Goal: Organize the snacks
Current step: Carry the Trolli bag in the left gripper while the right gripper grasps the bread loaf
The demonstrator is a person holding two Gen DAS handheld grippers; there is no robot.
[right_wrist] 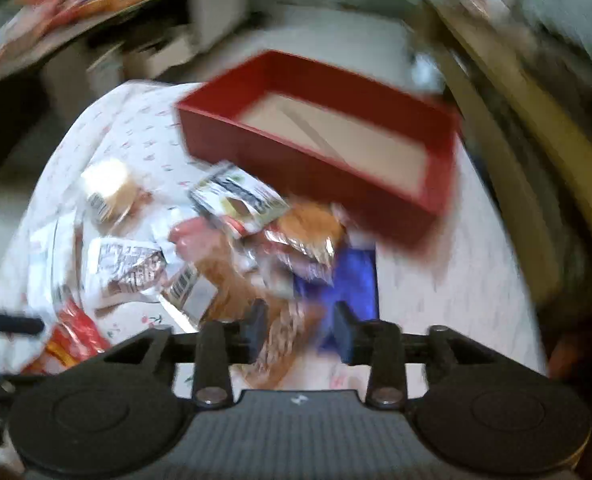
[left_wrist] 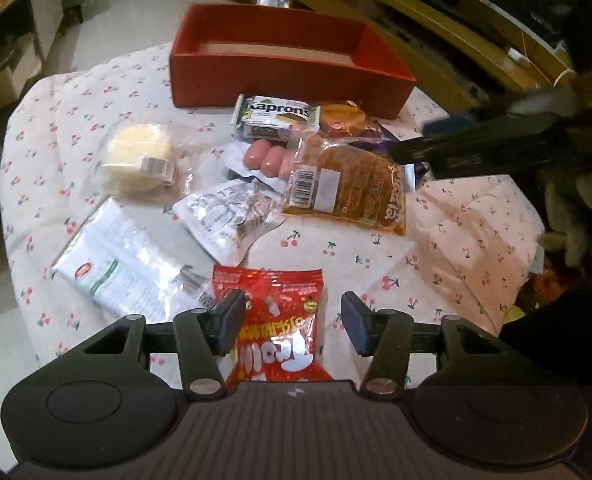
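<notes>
Red box (left_wrist: pixel 287 76) sits empty at the counter's (left_wrist: pixel 95 92) far side, snacks scattered before it. Left fingers (left_wrist: pixel 231 320) stand parted astride a red candy bag (left_wrist: pixel 279 320). Right fingers (right_wrist: pixel 255 330): narrow around an orange-brown packet (right_wrist: pixel 283 336); blur hides contact.

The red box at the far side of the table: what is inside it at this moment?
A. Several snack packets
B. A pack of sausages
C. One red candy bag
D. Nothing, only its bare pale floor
D: the right wrist view looks into the red box and shows only its pale floor, while the snack packets, such as the red candy bag, lie outside it on the tablecloth.
</notes>
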